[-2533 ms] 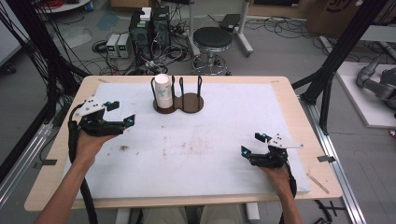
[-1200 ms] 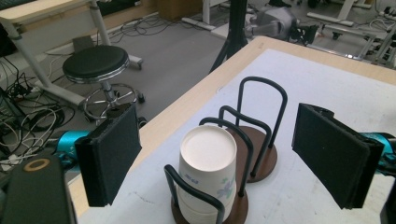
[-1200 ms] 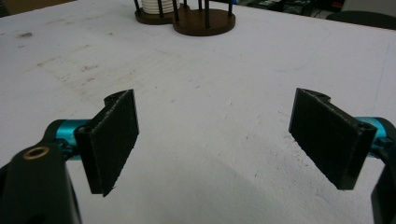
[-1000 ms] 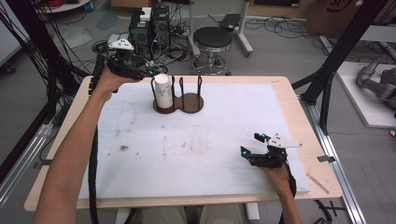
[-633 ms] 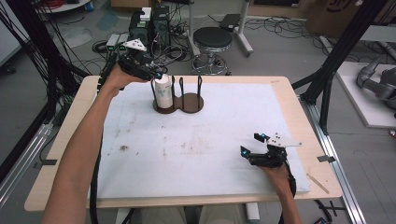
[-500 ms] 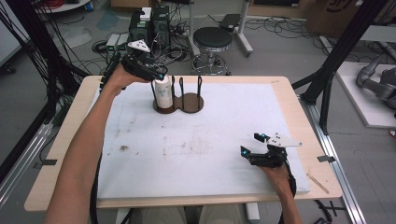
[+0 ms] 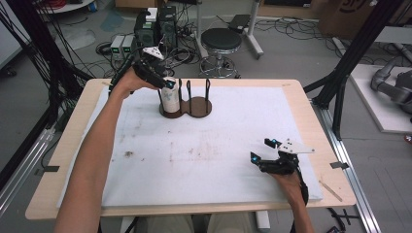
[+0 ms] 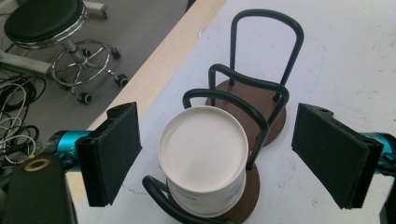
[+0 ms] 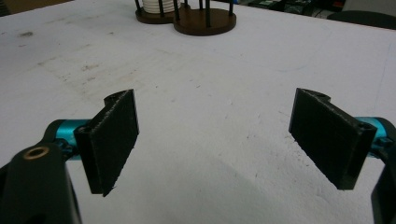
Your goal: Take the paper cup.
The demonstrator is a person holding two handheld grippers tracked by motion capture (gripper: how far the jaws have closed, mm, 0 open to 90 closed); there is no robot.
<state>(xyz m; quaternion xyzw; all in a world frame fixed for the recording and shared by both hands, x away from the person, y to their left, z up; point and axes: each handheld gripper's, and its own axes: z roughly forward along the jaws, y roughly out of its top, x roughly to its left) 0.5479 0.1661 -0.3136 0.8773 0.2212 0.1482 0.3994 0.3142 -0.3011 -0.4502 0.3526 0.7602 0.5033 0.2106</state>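
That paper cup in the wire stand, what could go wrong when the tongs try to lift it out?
1. The left tongs are open around the cup, with black wire hoops close against it. A pad might catch a hoop instead of the cup.
2. The cup looks thin, so a hard squeeze could crush it.
3. The wooden base seems loose on the white mat; a snagged lift could drag or tip the stand.

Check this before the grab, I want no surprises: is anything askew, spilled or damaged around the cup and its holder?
Nothing stands out. The white cup sits upside down and upright inside one ring of the wire holder, unspilled. The white table cover has only faint smudges.
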